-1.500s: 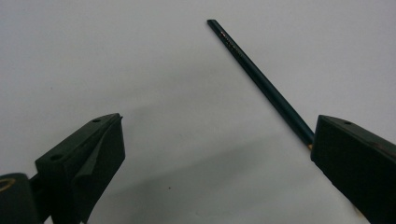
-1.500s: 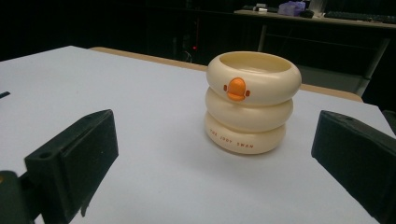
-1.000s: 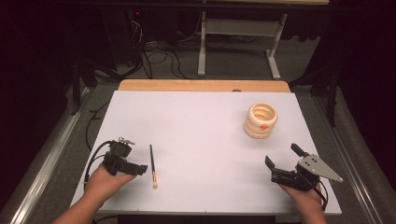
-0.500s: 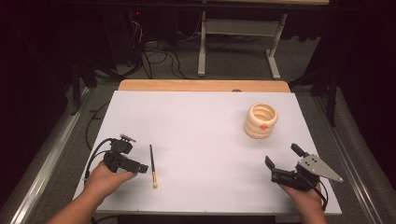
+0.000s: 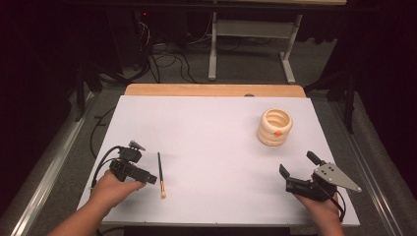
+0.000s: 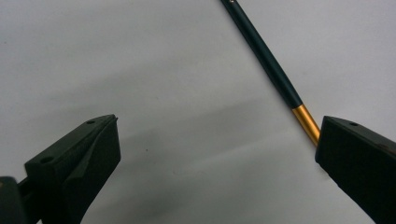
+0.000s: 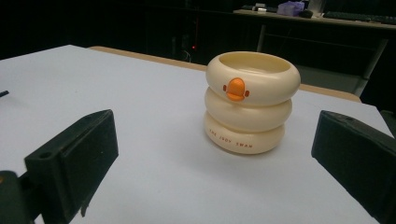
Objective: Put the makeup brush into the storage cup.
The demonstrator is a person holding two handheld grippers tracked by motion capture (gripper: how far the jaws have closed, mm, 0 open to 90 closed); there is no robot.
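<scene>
High view: our left hand-held gripper [image 5: 147,176] has just been opening, jaws wide with nothing between, beside the thin, light, stiff brush [image 5: 160,173] on the desk [image 5: 206,132]; we'd pinch its dark mid-handle. Right hand-held gripper [image 5: 298,169] gapes empty.

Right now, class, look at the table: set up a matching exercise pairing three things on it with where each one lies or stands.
Things:
1. paintbrush
2. cream ringed cup
3. right gripper

Places:
A. far right part of the table
B. near right corner, jaws open
C. near left, beside the left gripper

Pairs: 1-C, 2-A, 3-B
</scene>
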